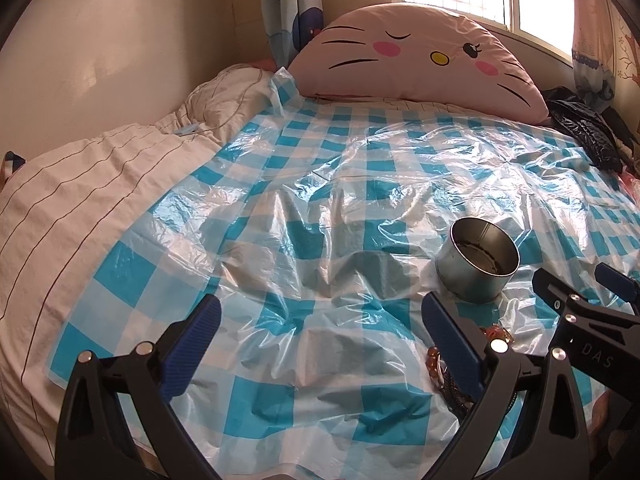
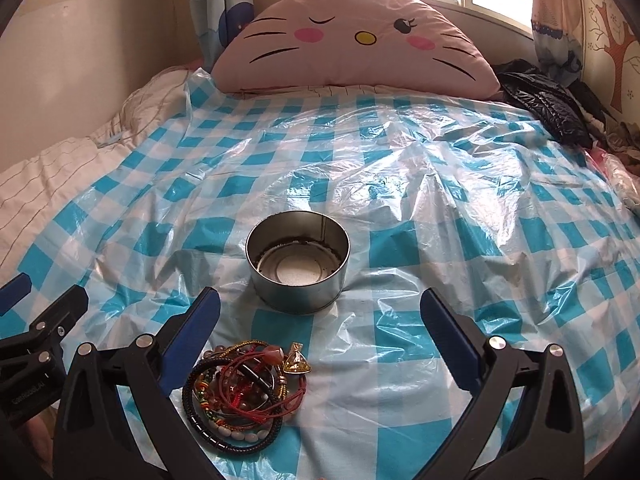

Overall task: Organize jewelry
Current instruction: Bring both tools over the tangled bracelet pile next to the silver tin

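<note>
Both grippers are spread wide with nothing between the blue pads. The right gripper (image 2: 320,338) hangs low over the bed, and the pile of bracelets (image 2: 244,398) sits just inside its left finger, close to the pad but I can't tell if it's actually touching. It's a tangle: red cord, a black braided loop, white beads, some amber-ish beads, plus a little gold triangular pendant (image 2: 298,362) at the top right of the heap.

Straight ahead of that gripper is a round metal tin (image 2: 297,266), upright, lid off, nothing in it that I can see, a short gap beyond the pile.

The left gripper (image 1: 320,340) is off to the left, pointing over bare sheet. From its camera the bracelets peek out beside its right finger, mostly hidden.

Everything rests on a crinkly blue-and-white checked plastic sheet (image 2: 460,240) over the bed, with a big pink cat-face pillow (image 2: 352,40) at the head under the window.
</note>
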### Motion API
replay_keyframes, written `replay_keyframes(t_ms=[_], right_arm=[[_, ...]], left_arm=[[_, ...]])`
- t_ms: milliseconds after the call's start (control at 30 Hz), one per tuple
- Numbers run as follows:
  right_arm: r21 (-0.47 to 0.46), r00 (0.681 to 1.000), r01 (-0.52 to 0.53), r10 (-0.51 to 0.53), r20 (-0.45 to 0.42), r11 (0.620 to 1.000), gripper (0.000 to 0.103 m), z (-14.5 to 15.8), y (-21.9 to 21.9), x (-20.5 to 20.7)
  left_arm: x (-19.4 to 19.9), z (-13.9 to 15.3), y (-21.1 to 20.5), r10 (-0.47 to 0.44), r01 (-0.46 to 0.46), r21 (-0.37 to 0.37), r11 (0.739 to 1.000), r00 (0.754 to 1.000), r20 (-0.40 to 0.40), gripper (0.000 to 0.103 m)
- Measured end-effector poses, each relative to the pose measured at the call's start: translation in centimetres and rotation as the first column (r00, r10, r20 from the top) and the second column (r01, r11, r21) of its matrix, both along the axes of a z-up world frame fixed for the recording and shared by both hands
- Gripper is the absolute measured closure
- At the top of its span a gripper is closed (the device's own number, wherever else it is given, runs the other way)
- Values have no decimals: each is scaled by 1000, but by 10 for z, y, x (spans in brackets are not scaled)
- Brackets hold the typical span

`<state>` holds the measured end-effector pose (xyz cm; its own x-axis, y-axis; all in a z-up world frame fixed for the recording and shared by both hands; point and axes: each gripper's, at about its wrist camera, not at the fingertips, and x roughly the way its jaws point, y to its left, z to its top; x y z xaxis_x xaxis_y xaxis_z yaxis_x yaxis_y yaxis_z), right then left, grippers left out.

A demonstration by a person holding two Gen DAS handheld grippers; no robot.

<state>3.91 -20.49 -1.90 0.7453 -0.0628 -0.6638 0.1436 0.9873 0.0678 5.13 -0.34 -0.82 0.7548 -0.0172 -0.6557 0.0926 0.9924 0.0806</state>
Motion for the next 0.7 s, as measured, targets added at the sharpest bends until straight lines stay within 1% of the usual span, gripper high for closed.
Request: replay_keyframes(t_ms=[67,133,233,300,367,400,500,533,633,700], right_arm=[[-19,1000,-11,11,16,1000,6,2,2,-2],[-29,1000,-22,22,2,999,6,1,2,-1],[-8,1000,-15,15,13,1000,6,5,-11,-5],[-21,1000,0,0,17,1000,6,8,-24,-10],[-23,1000,6,-7,-16,1000,6,3,-38,-13],[5,999,7,-7,-37,1000,6,-2,-46,-15],[121,996,11,0,-90,993,11,-14,-64,-15],[129,995,11,2,-100,992,13,-16,-64,-15],[103,993,-12,24,-119,995,16,-20,-55,-12],[87,989,-34,46,-137,996,20,-23,-47,-10]], left_arm=[[-1,0,-2,-1,1,7,1000,1000,2,7],[0,-2,-3,-2,2,15,1000,1000,-13,7],[2,-6,-5,-48,48,-2,999,997,-58,7],[1,-7,-6,-80,79,-14,997,994,-70,7],[1,-10,-9,-98,98,-5,995,991,-92,7],[2,-12,-12,-110,110,-1,994,988,-104,7],[3,-15,-23,-143,146,16,989,982,-125,7],[3,-17,-29,-158,163,26,986,978,-136,7],[5,-26,-44,-215,227,44,973,959,-182,7],[5,-32,-55,-231,250,80,965,952,-199,7]])
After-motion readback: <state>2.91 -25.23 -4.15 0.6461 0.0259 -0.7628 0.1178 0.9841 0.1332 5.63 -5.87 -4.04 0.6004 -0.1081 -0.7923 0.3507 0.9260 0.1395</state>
